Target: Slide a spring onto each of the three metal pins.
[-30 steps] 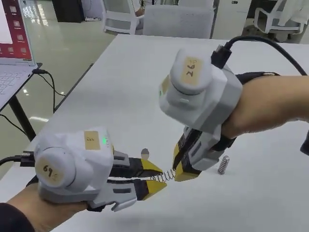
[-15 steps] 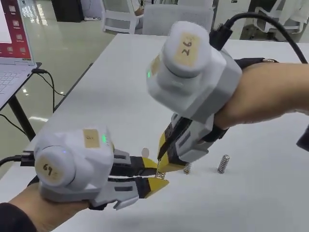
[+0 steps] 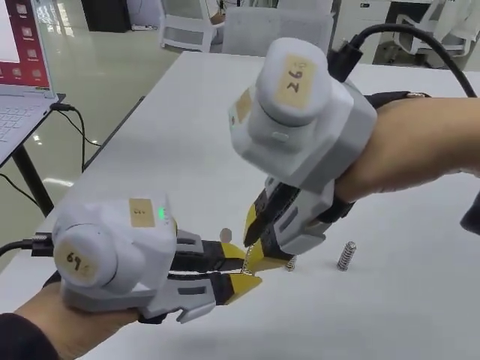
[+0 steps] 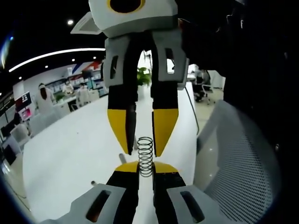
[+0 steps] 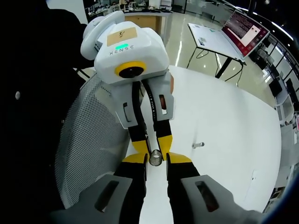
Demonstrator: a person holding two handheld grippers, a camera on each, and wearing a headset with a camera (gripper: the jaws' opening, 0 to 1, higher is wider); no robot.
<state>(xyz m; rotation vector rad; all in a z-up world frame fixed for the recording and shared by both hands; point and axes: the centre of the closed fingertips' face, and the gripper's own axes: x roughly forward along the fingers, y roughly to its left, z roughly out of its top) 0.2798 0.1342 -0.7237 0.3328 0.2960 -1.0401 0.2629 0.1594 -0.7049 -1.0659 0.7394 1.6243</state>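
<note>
A thin wire spring [image 3: 245, 261] is held above the white table [image 3: 187, 150] between two grippers that meet tip to tip. My left gripper [image 3: 250, 270], at the lower left, is shut on one end of the spring [image 4: 145, 158]. My right gripper [image 3: 259, 251] comes down from the upper right, its yellow fingers closed around the other end [image 5: 155, 158]. A small metal pin [image 3: 226, 235] lies on the table just behind the tips and also appears in the right gripper view [image 5: 198, 145]. Two more springs [image 3: 346, 255] [image 3: 291, 262] stand upright to the right.
A laptop [image 3: 19, 82] sits on a side table at the far left, with cables hanging from it. Office chairs [image 3: 277, 30] stand beyond the table's far edge. The table's left edge runs close to my left gripper.
My right gripper has moved left, up against the left gripper's tips. The spring, drawn out between them before, is now short. An upright spring behind the right gripper has come into sight.
</note>
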